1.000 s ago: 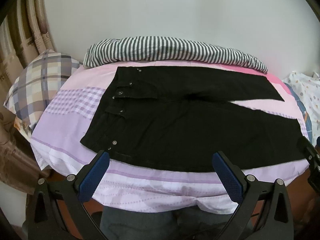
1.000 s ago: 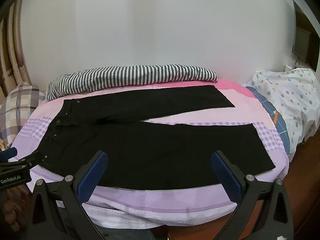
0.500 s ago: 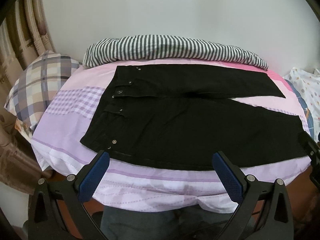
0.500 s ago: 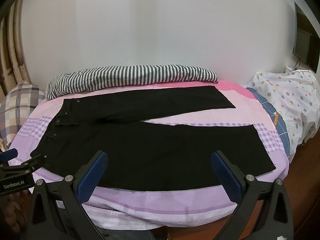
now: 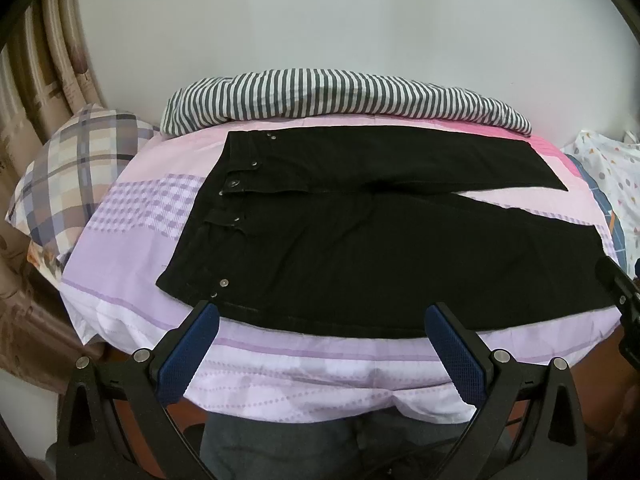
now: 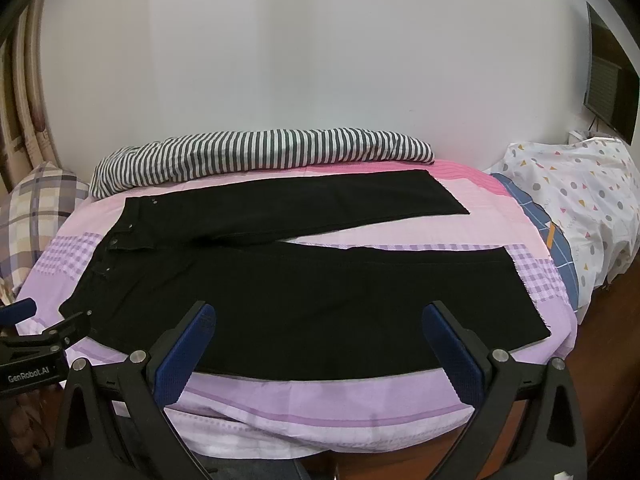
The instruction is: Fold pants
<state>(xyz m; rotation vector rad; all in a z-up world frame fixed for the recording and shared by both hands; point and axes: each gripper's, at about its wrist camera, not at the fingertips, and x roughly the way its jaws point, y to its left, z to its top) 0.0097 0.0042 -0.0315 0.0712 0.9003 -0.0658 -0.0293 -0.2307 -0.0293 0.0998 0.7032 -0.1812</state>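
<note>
- Black denim-like pants [image 5: 360, 240] lie spread flat across the middle of both views, on a bed with a pink and lilac patterned sheet [image 5: 152, 208]; the waistband [image 5: 216, 208] with its metal studs sits at the left, the 2 legs run to the right and part into a narrow V.
- The left gripper [image 5: 320, 344] hovers at the bottom of its view with both blue pads spread wide and nothing between them, just short of the near edge of the pants.
- The right gripper [image 6: 318, 344] is likewise spread and empty, low in its frame over the near leg [image 6: 360, 304].
- The cloth looks thick and limp rather than stiff: likely fairly heavy for a pinch, liable to sag and drag on the sheet, not fragile.
- Good holds appear to be the near waistband corner [image 5: 168, 280] for the left gripper and the near leg's hem [image 6: 532, 312] for the right, so the near leg can be carried over the far leg [image 6: 320, 200].
- A striped blanket [image 5: 340, 96] lies rolled along the far edge at the upper centre, a plaid pillow [image 5: 68, 176] at the left.
</note>
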